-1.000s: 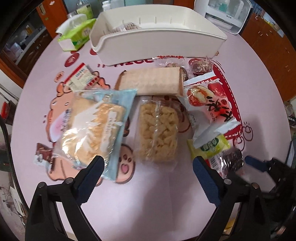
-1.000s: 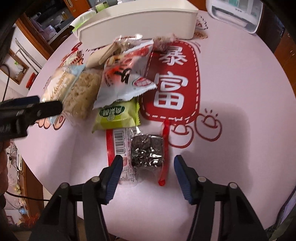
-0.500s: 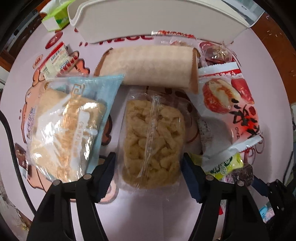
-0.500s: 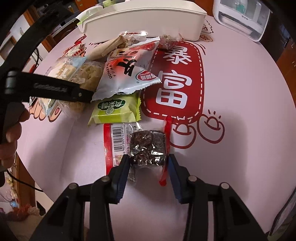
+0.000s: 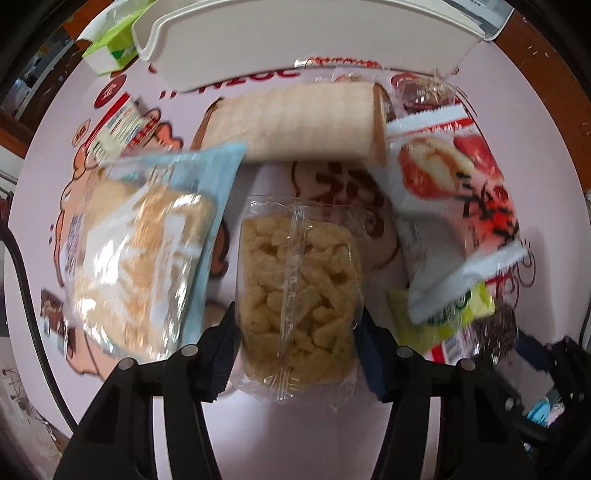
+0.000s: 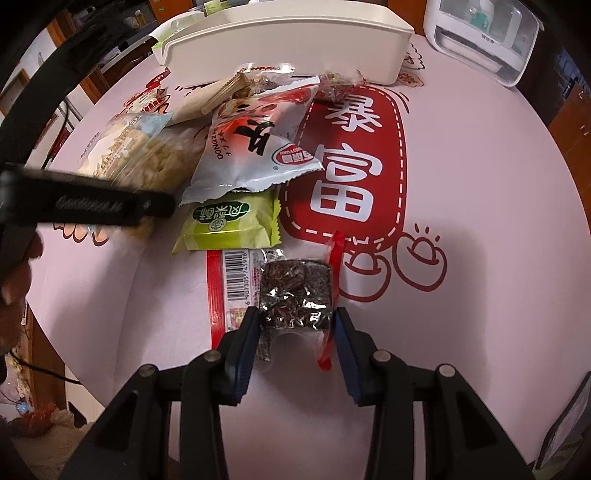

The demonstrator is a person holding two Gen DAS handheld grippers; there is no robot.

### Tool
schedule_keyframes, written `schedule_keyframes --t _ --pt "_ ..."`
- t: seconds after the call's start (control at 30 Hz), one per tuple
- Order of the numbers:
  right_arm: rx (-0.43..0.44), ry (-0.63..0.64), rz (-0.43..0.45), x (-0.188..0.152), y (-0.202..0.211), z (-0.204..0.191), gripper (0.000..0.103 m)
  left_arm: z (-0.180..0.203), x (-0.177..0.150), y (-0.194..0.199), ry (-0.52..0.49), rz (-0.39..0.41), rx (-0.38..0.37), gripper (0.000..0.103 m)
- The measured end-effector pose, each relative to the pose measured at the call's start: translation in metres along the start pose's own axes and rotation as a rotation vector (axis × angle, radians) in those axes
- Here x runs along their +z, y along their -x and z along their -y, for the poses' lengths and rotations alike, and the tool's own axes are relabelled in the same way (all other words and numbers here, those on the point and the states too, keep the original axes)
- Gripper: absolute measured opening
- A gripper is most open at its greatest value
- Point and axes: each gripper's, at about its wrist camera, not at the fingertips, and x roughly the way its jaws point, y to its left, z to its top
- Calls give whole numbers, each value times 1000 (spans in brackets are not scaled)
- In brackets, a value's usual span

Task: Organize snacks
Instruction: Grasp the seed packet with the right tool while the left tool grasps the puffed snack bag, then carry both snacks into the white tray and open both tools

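Observation:
My left gripper [image 5: 297, 349] is shut on a clear pack of yellow puffed snack [image 5: 299, 291], its fingers pressing both sides of the pack's near end. My right gripper [image 6: 295, 328] is shut on a clear pack of dark brown snack [image 6: 295, 295] with a red edge. A cream bin [image 5: 295, 33] stands at the back of the pink table; it also shows in the right wrist view [image 6: 284, 40]. Other snacks lie between: a blue pack of cake [image 5: 144, 254], a beige wafer pack [image 5: 295, 122], a white and red pack [image 6: 255, 140] and a green pack [image 6: 229, 221].
A green tissue box [image 5: 110, 51] sits left of the bin. A white appliance [image 6: 484, 40] stands at the back right. A small red and white packet [image 5: 118, 122] lies at the left. The left gripper's black body [image 6: 85, 206] crosses the right wrist view.
Both grippers moved forward onto their packs and closed: the left on the yellow puffed snack, the right on the dark brown snack. The left view is slightly blurred from motion.

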Motion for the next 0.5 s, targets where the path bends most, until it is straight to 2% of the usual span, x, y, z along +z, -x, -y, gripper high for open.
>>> schedule_keyframes --t 0.2,0.5 --pt "27 8 -14 -2 14 -4 40 -10 -29 32 -14 15 -14 56" --pt "76 33 83 9 67 -14 40 -21 -41 95 -36 115 -42 56"
